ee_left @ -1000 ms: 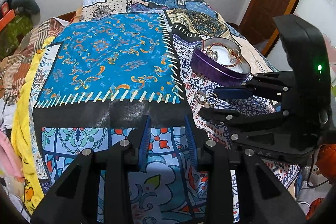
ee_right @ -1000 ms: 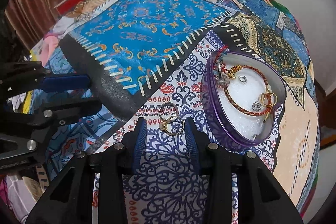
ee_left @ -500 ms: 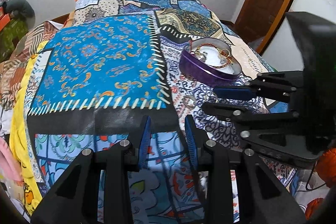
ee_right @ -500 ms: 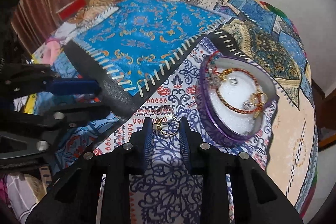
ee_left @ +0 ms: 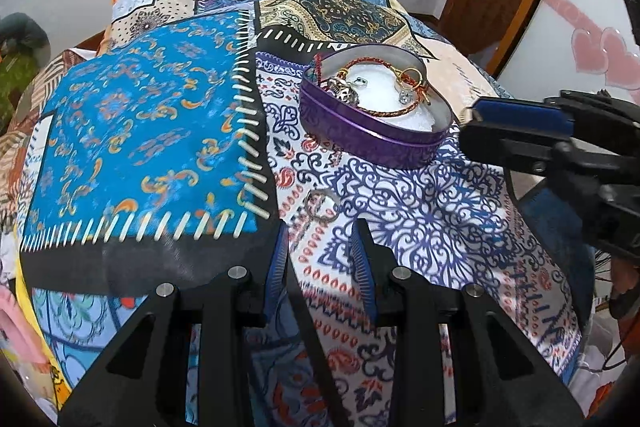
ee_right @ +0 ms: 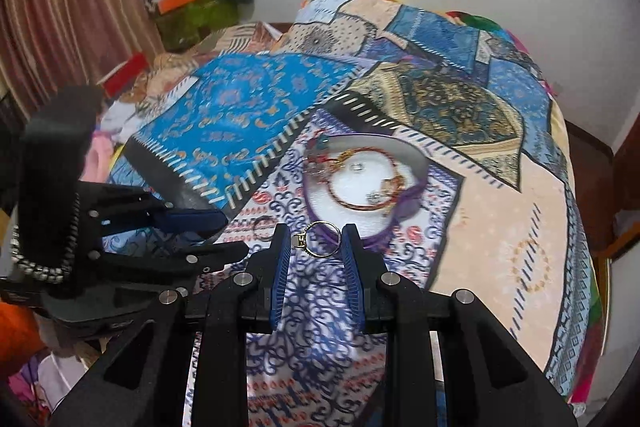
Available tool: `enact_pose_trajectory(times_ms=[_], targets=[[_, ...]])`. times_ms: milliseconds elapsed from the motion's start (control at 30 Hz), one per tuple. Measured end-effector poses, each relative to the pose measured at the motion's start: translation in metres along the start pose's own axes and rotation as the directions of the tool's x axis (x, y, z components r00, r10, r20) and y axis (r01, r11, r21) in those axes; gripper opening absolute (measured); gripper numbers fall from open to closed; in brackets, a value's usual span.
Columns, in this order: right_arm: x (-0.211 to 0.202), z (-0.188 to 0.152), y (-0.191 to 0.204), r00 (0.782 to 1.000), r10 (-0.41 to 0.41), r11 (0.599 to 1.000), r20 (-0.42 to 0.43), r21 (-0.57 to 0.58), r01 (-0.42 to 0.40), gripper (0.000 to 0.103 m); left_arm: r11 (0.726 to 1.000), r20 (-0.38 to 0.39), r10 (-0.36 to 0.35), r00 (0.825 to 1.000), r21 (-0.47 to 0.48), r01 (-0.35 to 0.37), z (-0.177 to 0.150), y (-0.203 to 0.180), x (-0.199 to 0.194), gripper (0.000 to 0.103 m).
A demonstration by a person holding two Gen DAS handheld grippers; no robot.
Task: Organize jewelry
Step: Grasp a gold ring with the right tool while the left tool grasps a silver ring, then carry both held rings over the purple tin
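Presently, a gold ring (ee_right: 320,239) is held between the tips of the right gripper (ee_right: 314,247), whose jaws stand narrow and pressed on its band, clear of the bedspread (ee_right: 320,327). The step in hand is judged to be the carrying of this ring to the purple tin (ee_right: 320,215), which lies just ahead of the jaws and slightly to their right, already containing a red bracelet (ee_right: 360,179) and small pieces.

The left gripper (ee_left: 320,255) is held with its jaws partly open and nothing between them. A second ring (ee_left: 320,205) lies on the bedspread just ahead of those jaws, near the tin's (ee_left: 372,143) closer wall.

For the next move, the held ring must be lifted over the tin's rim and released above the white lining. Contact with the rim should be avoided, since the tin is probably light and may slide. Open room is available ahead of and beyond the tin; the two grippers stand close together, so sideways travel is limited.
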State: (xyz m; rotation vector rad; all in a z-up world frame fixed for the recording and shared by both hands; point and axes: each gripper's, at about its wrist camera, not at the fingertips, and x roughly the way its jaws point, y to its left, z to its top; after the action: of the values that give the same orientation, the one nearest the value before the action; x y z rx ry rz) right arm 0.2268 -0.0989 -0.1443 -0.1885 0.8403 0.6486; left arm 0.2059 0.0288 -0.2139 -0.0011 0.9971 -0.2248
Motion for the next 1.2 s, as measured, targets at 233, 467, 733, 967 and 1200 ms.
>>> enact_pose_trajectory(times_ms=[233,467,733,967,1200], targets=[[-0.002,-0.002,-0.012,1.000,0.000,1.000,0.013,0.030,-0.001,0.024,0.999,-0.003,0.028,1.000,0.025,-0.028,0.009,-0.007,0.013,0.031],[-0.006,-0.005,-0.022,1.000,-0.001,0.999,0.022,0.050,-0.001,0.024,0.997,0.013,0.070,0.997,0.034,-0.070,0.012,-0.008,0.017,0.020],[-0.009,-0.003,-0.031,0.999,-0.008,0.997,0.038,0.071,0.005,0.024,0.998,0.066,0.066,0.996,0.019,-0.067,0.022,-0.006,-0.005,0.020],[-0.013,0.004,-0.035,0.998,-0.010,0.996,0.065,0.085,0.004,0.024,0.999,0.141,0.032,0.989,0.037,-0.037,0.037,-0.019,-0.032,0.020],[-0.015,0.014,-0.039,0.995,-0.015,0.995,0.095,0.097,0.006,0.024,0.999,0.181,0.012,0.983,0.049,-0.021,0.050,-0.029,-0.042,0.020]])
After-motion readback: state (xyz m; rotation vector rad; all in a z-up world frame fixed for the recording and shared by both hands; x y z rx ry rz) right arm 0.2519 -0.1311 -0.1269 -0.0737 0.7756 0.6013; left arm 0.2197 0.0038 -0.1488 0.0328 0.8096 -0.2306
